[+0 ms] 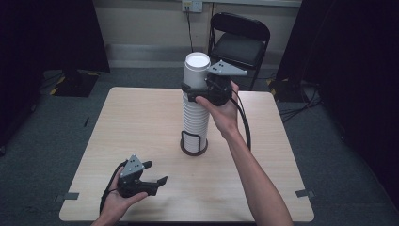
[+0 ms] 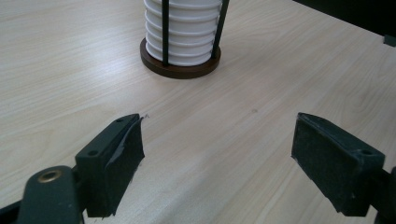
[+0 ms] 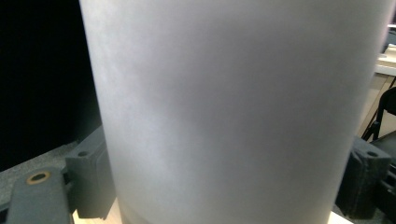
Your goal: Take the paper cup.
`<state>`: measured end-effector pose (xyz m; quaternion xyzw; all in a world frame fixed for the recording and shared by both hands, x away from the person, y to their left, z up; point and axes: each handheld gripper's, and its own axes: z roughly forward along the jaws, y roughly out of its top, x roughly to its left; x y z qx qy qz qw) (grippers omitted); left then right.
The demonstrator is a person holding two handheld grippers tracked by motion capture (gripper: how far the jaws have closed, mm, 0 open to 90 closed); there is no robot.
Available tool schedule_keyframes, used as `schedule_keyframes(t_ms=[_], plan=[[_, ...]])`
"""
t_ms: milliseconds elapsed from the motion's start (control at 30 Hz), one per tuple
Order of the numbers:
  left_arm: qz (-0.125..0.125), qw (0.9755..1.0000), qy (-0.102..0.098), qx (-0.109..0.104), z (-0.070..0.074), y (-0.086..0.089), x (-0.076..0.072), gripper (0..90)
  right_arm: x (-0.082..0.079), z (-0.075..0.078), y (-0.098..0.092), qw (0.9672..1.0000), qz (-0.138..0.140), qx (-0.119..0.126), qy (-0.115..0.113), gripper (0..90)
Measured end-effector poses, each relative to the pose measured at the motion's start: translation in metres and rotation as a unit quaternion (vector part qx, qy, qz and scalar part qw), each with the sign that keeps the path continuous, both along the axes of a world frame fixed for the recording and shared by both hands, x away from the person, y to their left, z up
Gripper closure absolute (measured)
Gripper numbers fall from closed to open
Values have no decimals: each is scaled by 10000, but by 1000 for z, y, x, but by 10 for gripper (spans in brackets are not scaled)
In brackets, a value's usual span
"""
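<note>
**Top cup gripped, ready to lift off the stack**

Your right hand-held gripper is clamped on the top cup of the white cup stack, which stands in a dark holder mid-table. Your left hand-held gripper rests released near the front edge, jaws wide apart. You seem to be at the separating step: next, lift straight up, since tilting could drag the lower cups along.

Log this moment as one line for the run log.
right gripper: jaws around top cup of cup stack | left gripper: open, empty, near table front | holder: upright
</note>
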<state>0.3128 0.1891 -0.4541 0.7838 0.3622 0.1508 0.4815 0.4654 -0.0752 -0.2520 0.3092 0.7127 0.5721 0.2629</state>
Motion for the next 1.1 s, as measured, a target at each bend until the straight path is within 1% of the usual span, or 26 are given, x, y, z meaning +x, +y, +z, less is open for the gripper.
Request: schedule_keyframes(t_ms=[133,200,300,333,467,533,633,667,733,767,867,900,933,967,1033,1067,1100], plan=[[8,10000,-6,17,0,0,0,166,0,2,0,10000,32,92,20,127],[51,10000,3,38,-1,1,1,166,1,4,0,9999,46,88,24,128],[76,10000,41,21,-1,2,2,167,1,5,-1,9999,70,148,41,129],[78,10000,43,21,-2,2,2,168,1,5,-1,9999,60,128,20,129],[57,10000,39,29,-1,2,2,168,0,9,-1,9998,52,177,-38,129],[42,10000,34,35,-1,2,2,168,0,11,-1,9997,50,241,-65,130],[57,10000,42,28,-1,2,2,168,0,14,-2,9995,41,273,-148,130],[58,10000,44,22,-1,2,2,168,-1,16,-1,9993,35,327,-149,130],[61,10000,43,19,-1,2,2,168,-1,17,-2,9993,41,314,-192,130],[61,10000,45,17,-1,2,2,168,-1,19,-2,9990,44,374,-235,130],[81,10000,25,5,-1,2,2,168,-2,22,-2,9987,54,417,-280,131],[112,9999,6,18,-1,3,2,173,-3,24,-2,9984,54,467,-310,132],[106,9999,-7,22,-1,3,2,173,-3,24,-2,9984,54,467,-310,132],[122,9999,-5,14,-1,3,1,173,-3,25,-4,9981,43,526,-308,133],[129,9999,9,16,-1,3,2,172,-3,26,-4,9981,42,526,-322,133],[131,9999,20,21,-1,3,2,173,-3,28,-6,9977,40,571,-356,133],[130,9999,-10,37,-1,3,3,172,-4,29,-6,9975,56,621,-347,133]])
